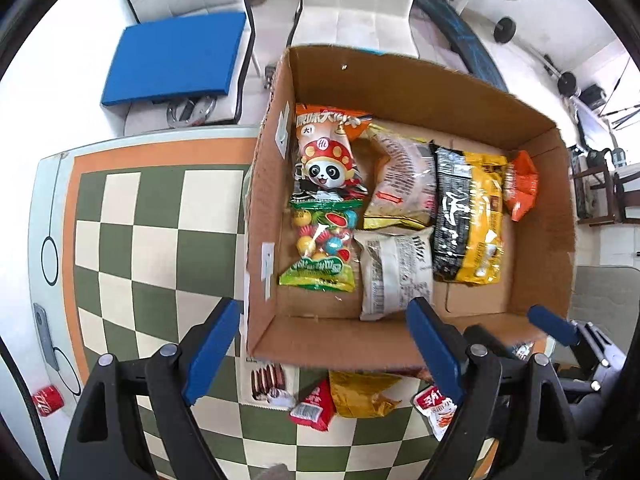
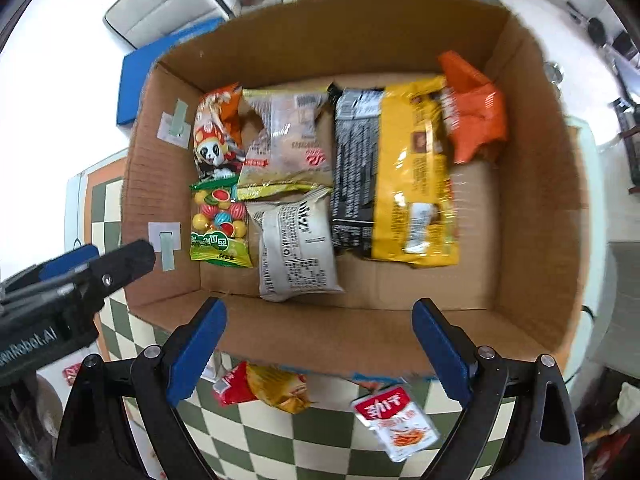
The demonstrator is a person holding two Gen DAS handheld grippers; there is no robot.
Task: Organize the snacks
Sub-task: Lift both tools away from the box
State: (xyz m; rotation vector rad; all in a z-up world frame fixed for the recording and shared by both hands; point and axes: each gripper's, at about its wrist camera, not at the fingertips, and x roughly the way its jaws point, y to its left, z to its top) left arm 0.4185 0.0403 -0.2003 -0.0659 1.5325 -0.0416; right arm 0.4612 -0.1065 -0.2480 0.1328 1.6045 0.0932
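An open cardboard box [image 1: 400, 80] [image 2: 320, 32] stands on the checkered table mat. Inside lie a panda bag [image 1: 326, 156], a green candy bag [image 1: 322, 244], a beige pack [image 1: 404, 180], a white pack [image 2: 296, 248], a black-and-yellow pack [image 2: 400, 176] and an orange pack [image 2: 476, 116]. In front of the box lie a red packet [image 1: 314, 406], a gold packet [image 1: 360, 396], a white-and-red packet [image 2: 394, 420] and a cookie pack [image 1: 269, 384]. My left gripper [image 1: 324, 354] hovers open above the box's near-left corner, holding nothing. Over the near wall, my right gripper [image 2: 320, 352] is open and empty.
The checkered mat [image 1: 160, 220] spreads left of the box. A red can [image 1: 48, 400] lies at the table's left edge. Behind the table stand a chair with a blue cushion [image 1: 176, 60] and a white chair [image 1: 356, 4]. Gym weights [image 1: 504, 30] lie on the floor beyond.
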